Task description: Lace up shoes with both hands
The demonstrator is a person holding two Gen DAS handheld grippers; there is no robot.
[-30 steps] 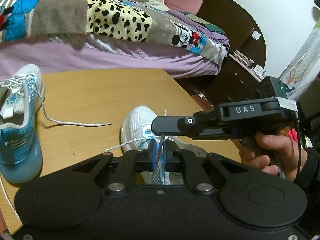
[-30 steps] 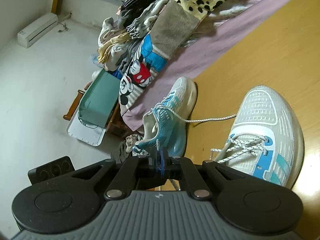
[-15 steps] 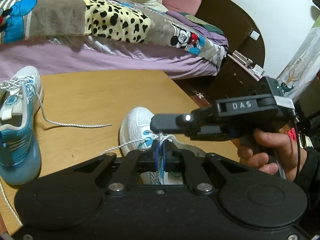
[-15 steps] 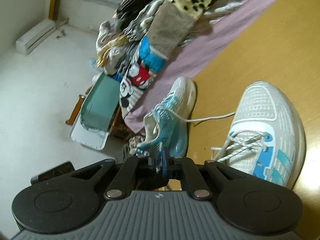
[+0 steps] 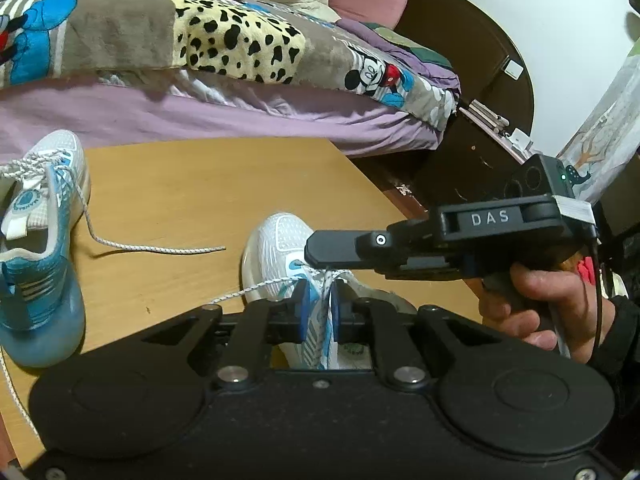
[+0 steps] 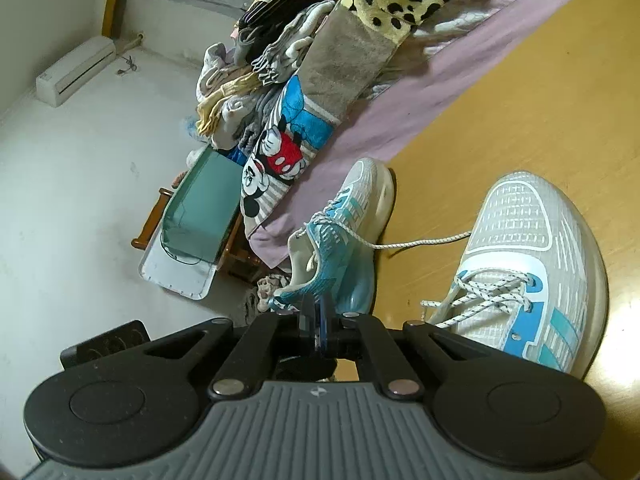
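Laces (image 5: 326, 280) sit between left gripper (image 5: 319, 312) jaws.

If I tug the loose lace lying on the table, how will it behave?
The loose lace probably stays floppy: it lies in a slack curve on the table. It looks light and should slide easily. Tugging may drag the side-lying shoe.

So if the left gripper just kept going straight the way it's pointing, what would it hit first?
Most likely the white lace lying between the left gripper pads, then the near shoe right behind it. The right gripper crosses just above that line; depth is hard to judge.
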